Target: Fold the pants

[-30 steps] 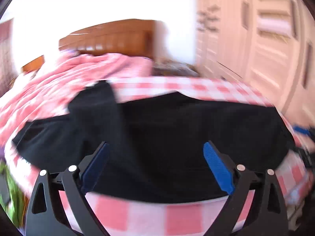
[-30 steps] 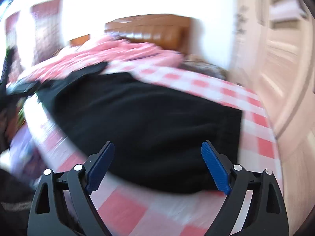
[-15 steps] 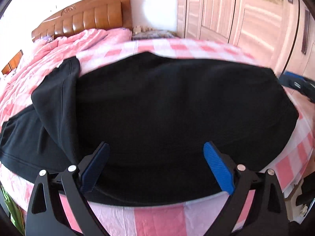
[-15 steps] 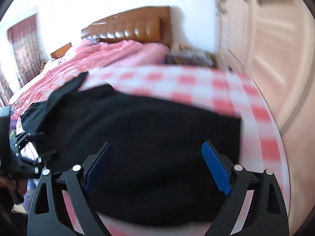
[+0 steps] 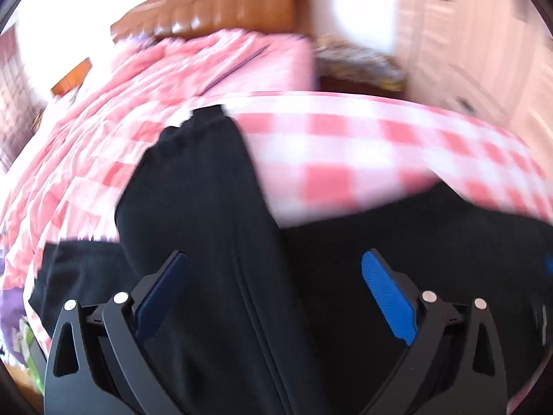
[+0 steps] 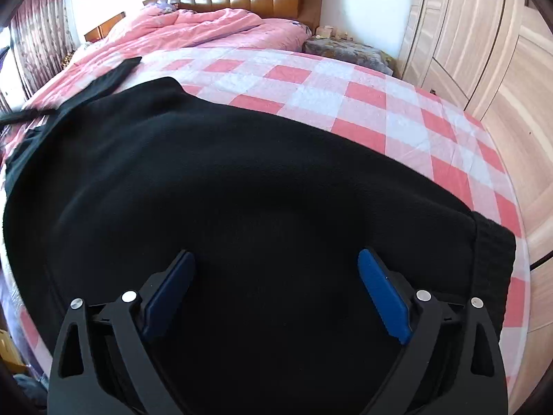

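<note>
Both grippers shift over the black pants [image 6: 242, 190] spread on the bed [image 6: 345, 103]: the left gripper [image 5: 273, 297] now hangs, jaws open and empty, above a leg (blurred), while the right gripper's [image 6: 276, 294] jaws have just been widening, nothing between them, so a grasp seems next.

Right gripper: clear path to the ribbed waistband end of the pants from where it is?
Probably yes. The right gripper is open over the black pants, nothing between its pads. The ribbed waistband lies flat and uncovered at the edge of the checked sheet, just to its right.
</note>
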Action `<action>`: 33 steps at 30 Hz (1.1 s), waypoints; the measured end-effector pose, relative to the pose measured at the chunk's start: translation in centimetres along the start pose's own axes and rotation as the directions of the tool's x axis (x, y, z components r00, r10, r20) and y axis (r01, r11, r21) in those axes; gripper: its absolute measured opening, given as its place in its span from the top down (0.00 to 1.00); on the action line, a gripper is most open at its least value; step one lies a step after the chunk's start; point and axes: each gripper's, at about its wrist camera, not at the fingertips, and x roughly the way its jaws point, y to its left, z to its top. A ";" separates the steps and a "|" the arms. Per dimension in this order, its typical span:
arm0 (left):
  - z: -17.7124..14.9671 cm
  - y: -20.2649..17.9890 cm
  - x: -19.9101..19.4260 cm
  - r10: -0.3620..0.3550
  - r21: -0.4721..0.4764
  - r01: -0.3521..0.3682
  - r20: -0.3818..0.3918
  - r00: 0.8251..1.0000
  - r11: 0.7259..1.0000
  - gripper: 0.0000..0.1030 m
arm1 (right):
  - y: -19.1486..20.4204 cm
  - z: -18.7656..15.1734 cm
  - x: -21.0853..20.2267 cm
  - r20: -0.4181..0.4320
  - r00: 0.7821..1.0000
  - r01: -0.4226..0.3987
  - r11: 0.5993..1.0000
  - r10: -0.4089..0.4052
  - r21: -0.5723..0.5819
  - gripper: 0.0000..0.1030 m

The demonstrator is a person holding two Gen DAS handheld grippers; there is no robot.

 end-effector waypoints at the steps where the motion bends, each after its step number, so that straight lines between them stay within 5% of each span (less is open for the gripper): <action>1: 1.7 0.4 1.6 0.032 -0.010 -0.032 -0.023 0.999 0.999 0.03 | 0.0 0.0 0.1 0.001 1.000 -0.003 1.000 0.003 0.007 0.08; 3: 4.7 1.0 5.2 0.092 -0.025 -0.094 -0.089 0.992 0.995 0.09 | -0.1 -0.1 0.1 0.013 1.000 -0.011 1.000 0.011 0.013 0.07; 7: 6.2 2.0 10.0 0.038 -0.074 -0.057 -0.241 0.970 0.996 0.22 | -0.3 -0.4 0.1 0.029 0.999 -0.022 1.000 0.022 0.011 0.07; 10: 5.9 2.5 10.9 0.038 -0.079 -0.059 -0.244 0.969 0.995 0.29 | -0.5 -0.2 0.2 0.032 0.999 -0.029 1.000 0.028 0.010 0.06; 11: 5.8 2.7 10.8 -0.001 -0.085 -0.020 -0.237 0.971 0.996 0.36 | -0.5 -0.2 0.2 0.034 0.999 -0.031 0.999 0.030 0.011 0.06; 13: 5.6 3.0 10.4 0.036 -0.053 -0.050 -0.225 0.974 0.997 0.84 | -0.5 -0.2 0.2 0.037 0.999 -0.031 0.999 0.031 0.011 0.06; 14: 5.4 3.1 9.7 0.044 -0.025 -0.050 -0.201 0.979 0.998 0.90 | -0.5 -0.2 0.2 0.038 0.999 -0.033 0.999 0.032 0.012 0.06; 19: 4.0 7.0 3.3 0.002 -0.096 -0.002 0.004 1.000 0.995 0.91 | -0.5 -0.3 0.2 0.044 0.998 -0.037 0.999 0.037 0.012 0.06; 23: -0.8 13.7 -4.0 0.006 -0.245 0.037 0.169 0.986 0.969 0.91 | -0.6 -0.2 0.3 0.044 0.998 -0.036 0.999 0.036 0.011 0.06; 26: -5.3 18.5 -5.7 0.009 -0.330 0.044 0.158 0.987 0.943 0.91 | -0.5 -0.2 0.3 0.045 0.998 -0.036 0.999 0.035 0.011 0.06; 30: -12.2 22.9 -2.7 -0.034 -0.375 0.048 0.043 0.998 0.926 0.87 | -0.5 -0.1 0.3 0.042 0.999 -0.032 0.999 0.031 0.011 0.06; 33: -15.1 23.5 -1.9 -0.030 -0.353 0.051 0.063 0.998 0.934 0.79 | -0.3 0.2 0.3 0.018 1.000 -0.010 1.000 0.010 0.014 0.06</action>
